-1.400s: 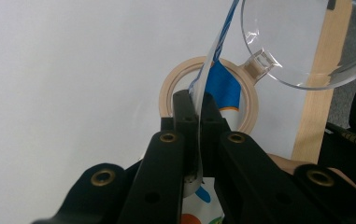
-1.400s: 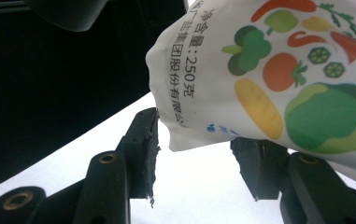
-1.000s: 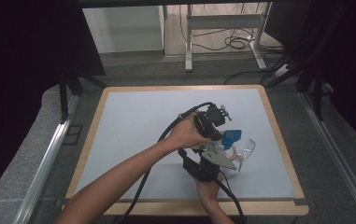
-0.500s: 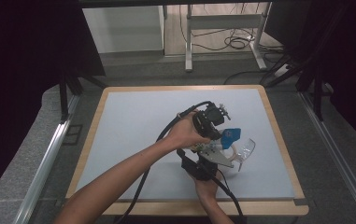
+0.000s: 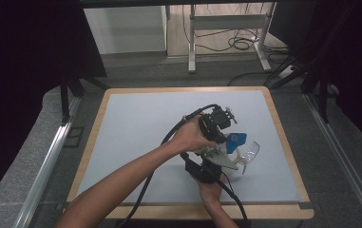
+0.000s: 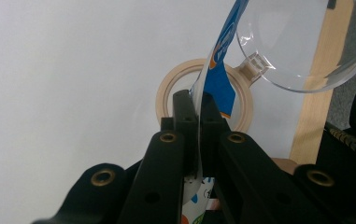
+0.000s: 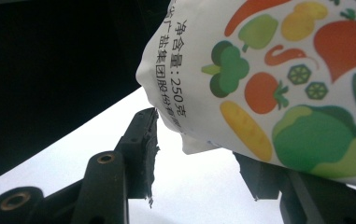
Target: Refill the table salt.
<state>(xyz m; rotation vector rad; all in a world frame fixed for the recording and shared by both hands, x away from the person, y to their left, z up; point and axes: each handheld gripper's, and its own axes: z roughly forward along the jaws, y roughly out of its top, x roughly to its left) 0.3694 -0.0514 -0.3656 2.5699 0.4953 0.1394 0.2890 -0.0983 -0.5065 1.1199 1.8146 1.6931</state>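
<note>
Two hand-held grippers shared one printed bag [image 7: 278, 79], white with bright vegetables and a blue edge. The left hand-held gripper [image 6: 198, 100] had its jaws pressed tight on the thin blue-and-white edge of the bag [image 6: 217, 70], which rose from between them. The right hand-held gripper [image 7: 199, 144] stood half closed with the bag's plump body bulging between and above its jaws; whether both pads pressed on it could not be told. From the high view the bag [image 5: 235, 140] hung between the two tools, just above the right hand-held gripper [image 5: 216, 159] and beside the left hand-held gripper [image 5: 226, 124].

Beyond the left jaws a ring of tan tape [image 6: 166, 93] lay flat on the worktop [image 6: 63, 70], partly hidden by the bag's edge. A clear plastic bowl [image 6: 306, 42] stood up and to the right of those jaws, overlapping the tape ring's far rim in that view. In the high view the bowl [image 5: 250, 151] sat just right of both tools. Wooden edging [image 5: 283, 142] framed the pale worktop, and cables [image 5: 235, 42] lay on the floor well beyond.
</note>
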